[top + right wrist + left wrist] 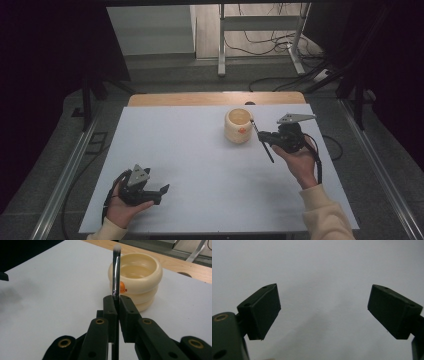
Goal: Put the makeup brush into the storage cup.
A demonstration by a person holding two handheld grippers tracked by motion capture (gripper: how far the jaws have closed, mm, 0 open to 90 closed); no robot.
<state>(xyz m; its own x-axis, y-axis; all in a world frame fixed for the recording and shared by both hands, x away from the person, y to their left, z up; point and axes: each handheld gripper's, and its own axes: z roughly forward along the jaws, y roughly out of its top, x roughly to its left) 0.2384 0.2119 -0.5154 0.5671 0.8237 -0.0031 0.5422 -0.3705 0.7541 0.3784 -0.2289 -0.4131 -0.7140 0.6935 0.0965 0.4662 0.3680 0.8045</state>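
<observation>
Right gripper (116,305): jaws clamped on thin black brush (116,277), pale bristle tip up, shaft running down between my pads. I see brush tip just beside rim of cream ribbed cup (136,280), orange mark on cup's side facing me. In high view, right gripper (262,137) sits just right of cup (238,125), brush (263,143) slanting away from cup toward near edge. Cup stands on white table (200,165), toward far side. Left gripper (164,191) well apart from cup, near front-left corner; my jaws there spread wide, nothing between them, only table (324,270) beyond.
</observation>
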